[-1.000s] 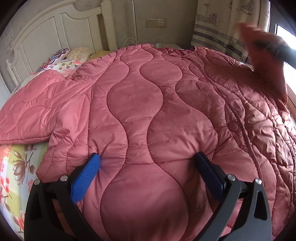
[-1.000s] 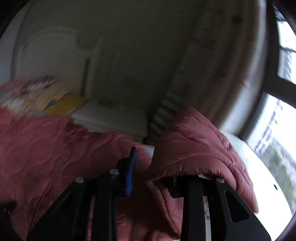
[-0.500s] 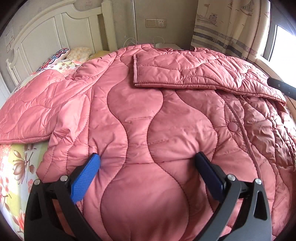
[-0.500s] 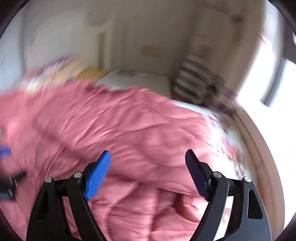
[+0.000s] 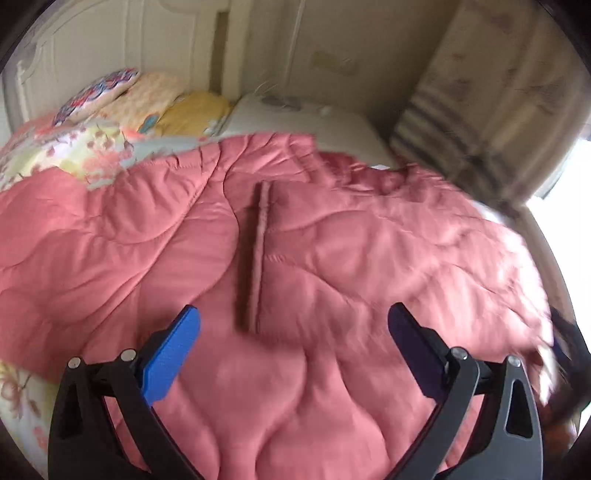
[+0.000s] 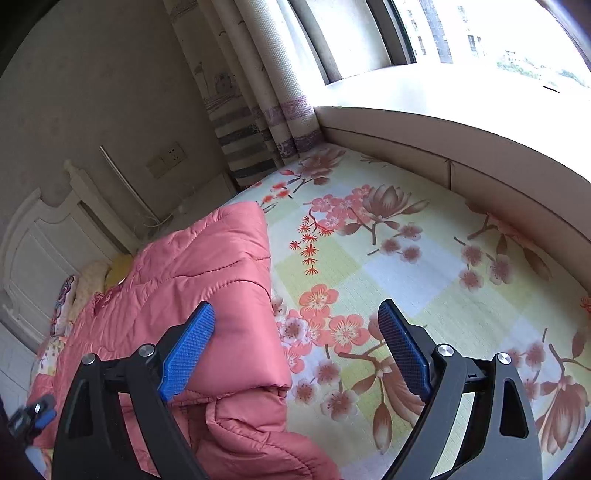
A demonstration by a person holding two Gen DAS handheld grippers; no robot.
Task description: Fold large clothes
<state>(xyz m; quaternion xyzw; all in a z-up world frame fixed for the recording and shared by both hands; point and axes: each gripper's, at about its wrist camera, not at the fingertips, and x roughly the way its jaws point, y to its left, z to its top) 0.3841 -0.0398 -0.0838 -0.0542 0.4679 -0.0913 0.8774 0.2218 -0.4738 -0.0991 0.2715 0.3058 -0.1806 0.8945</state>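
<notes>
My left gripper (image 5: 293,334) hovers over the pink quilted coat (image 5: 332,277) spread on the bed (image 6: 424,258); its jaws are closing slightly, gripping nothing. My right gripper (image 6: 295,338) is opening, empty, straddling the coat's folded edge (image 6: 273,295), likely positioned for the next fold.

Daylight enters from the large window (image 6: 480,33) at upper right of the right wrist view, blown out to white glare over the pale sill (image 6: 424,96). That view is sharp. The left wrist view is motion-blurred throughout; the pink quilted padded coat (image 5: 295,258) is smeared and the striped curtain (image 5: 461,122) soft. Both views bow strongly at dark rounded edges.
</notes>
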